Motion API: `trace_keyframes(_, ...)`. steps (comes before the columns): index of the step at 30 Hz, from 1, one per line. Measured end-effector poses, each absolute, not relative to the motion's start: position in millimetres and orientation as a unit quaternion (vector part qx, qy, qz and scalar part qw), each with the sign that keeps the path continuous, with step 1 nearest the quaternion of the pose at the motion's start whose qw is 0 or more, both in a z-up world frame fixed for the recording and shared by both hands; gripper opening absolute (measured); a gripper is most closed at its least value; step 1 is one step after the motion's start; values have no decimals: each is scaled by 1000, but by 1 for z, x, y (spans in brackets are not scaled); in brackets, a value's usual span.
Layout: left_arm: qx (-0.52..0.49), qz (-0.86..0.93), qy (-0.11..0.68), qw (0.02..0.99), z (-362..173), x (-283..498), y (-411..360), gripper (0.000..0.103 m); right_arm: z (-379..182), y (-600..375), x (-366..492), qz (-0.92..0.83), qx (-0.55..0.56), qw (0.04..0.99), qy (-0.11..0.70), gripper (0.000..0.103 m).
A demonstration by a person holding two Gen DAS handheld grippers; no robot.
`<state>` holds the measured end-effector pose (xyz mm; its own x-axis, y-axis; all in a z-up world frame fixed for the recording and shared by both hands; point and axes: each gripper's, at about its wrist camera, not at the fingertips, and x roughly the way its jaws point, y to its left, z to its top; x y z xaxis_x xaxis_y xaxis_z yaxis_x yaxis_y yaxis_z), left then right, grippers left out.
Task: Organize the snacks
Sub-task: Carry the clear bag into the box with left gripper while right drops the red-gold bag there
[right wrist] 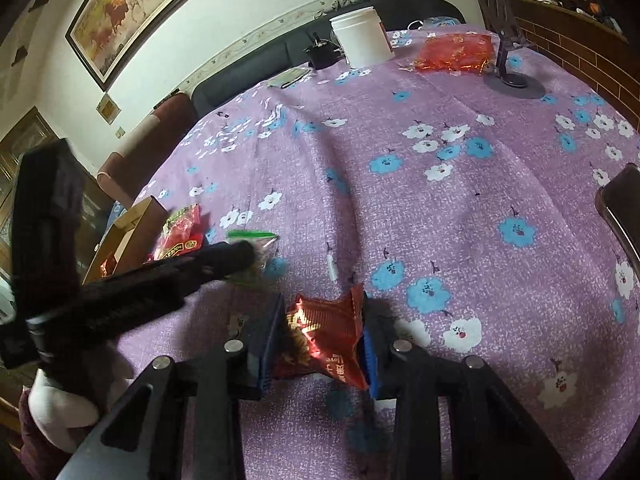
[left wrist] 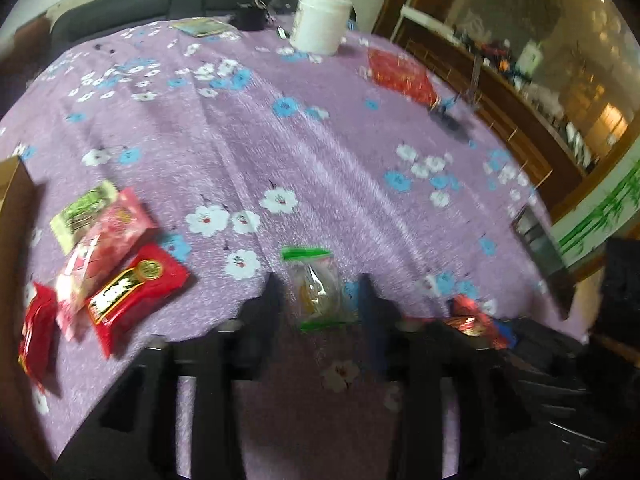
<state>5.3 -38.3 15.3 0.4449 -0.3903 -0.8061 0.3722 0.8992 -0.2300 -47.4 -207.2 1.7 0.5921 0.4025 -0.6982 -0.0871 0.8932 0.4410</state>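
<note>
My left gripper [left wrist: 320,292] stands open around a clear snack packet with green ends [left wrist: 316,286] lying on the purple flowered tablecloth; its fingers sit on either side, apart from it. My right gripper [right wrist: 322,322] is shut on a dark red snack packet [right wrist: 324,334], which is crumpled between the blue pads. That packet also shows at the lower right of the left wrist view [left wrist: 474,320]. A pile of red, pink and green snack packets [left wrist: 120,276] lies left, beside a cardboard box [right wrist: 132,224].
A white tub [left wrist: 320,20] and a red bag [left wrist: 400,74] stand at the table's far side, with a phone stand [right wrist: 512,76] on the right. A dark phone [right wrist: 622,208] lies at the right edge. A sofa runs behind the table.
</note>
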Motion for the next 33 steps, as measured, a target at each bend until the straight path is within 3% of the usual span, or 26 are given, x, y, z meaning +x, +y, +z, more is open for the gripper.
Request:
trace_keyframes(3,45,-224,454,861,13,-1,-49,48,2,-208,-48,141,184,873,429,37)
trace_keyframes(4,49,-227,452,861,13,-3,-50,42,2,-207,-48,141,183,874,428,37)
trace_keyframes(5,38,-239,456,856,13,-3,-47,27,2,-207,-48,141,181,874,428,37)
trace_keyframes(13,-50,-251,447,857,34,-15,-4,27,12,-202,-55,145,166,885,410,37)
trace_keyframes(20,-123,-213,412,877,69,-45,92,27,42,-179,-63,183,151,885,400,37)
trace_keyframes(33,-181,-55,413,891,64,-21,261,27,77,-17,-25,309,59,850,422,37)
